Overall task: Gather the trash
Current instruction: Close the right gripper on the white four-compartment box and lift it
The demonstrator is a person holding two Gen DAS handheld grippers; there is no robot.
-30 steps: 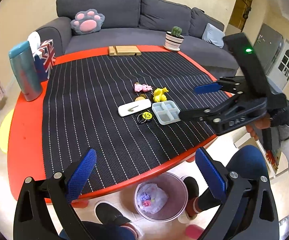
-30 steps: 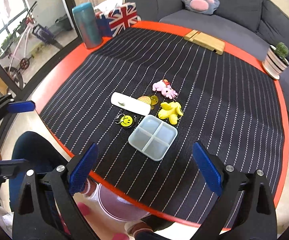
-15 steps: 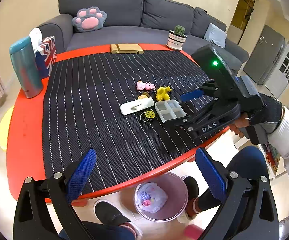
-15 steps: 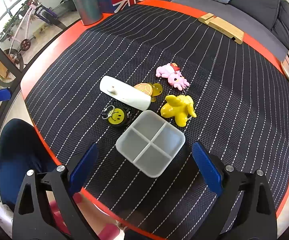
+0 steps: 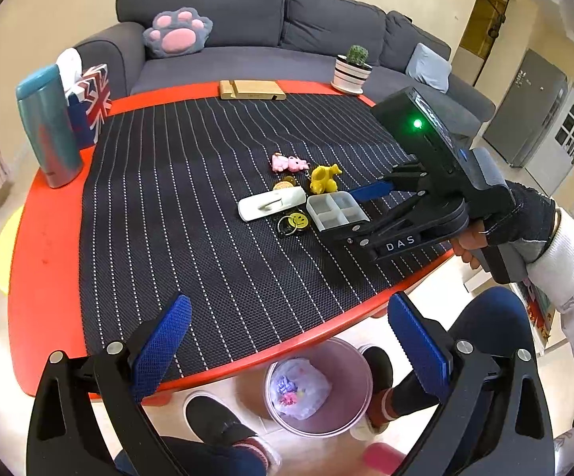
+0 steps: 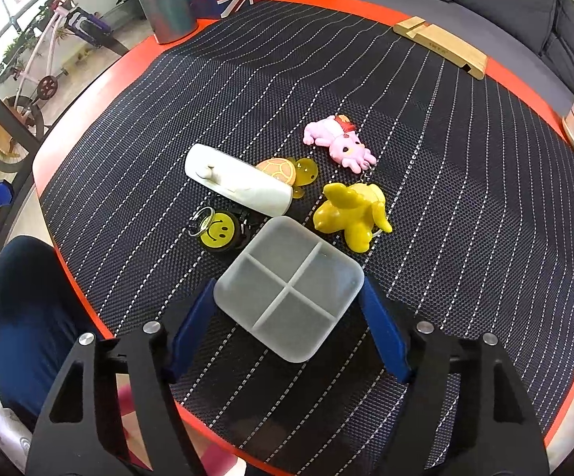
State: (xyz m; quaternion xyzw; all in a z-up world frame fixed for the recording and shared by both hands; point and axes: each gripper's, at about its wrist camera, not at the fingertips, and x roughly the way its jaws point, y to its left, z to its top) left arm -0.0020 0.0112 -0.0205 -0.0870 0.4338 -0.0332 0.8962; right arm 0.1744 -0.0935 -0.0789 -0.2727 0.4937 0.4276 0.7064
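Observation:
A clear four-compartment box [image 6: 290, 269] lies on the black striped mat [image 6: 465, 206]. My right gripper [image 6: 287, 293] points down over it, a blue pad on each side. Its jaws are closing, and the pads [image 6: 191, 317] sit at the box's edges without clearly pressing. In the left wrist view that gripper [image 5: 340, 214] straddles the box [image 5: 332, 208]. My left gripper [image 5: 290, 303] hangs open and empty over the table's near edge. Below it on the floor stands a pink trash bin [image 5: 346, 361] with scraps inside.
Beside the box lie a white case [image 6: 239, 182], a smiley keyring [image 6: 217, 230], a yellow toy [image 6: 350, 214], a pink toy [image 6: 338, 142] and a turtle charm [image 6: 283, 170]. A teal flask [image 5: 48, 127], flag tissue box [image 5: 88, 107], wooden stand [image 5: 251, 90] and cactus pot [image 5: 352, 69] line the far edge.
My right gripper has come down onto the mat around the clear box, and its jaws have narrowed. The left gripper has stayed where it was.

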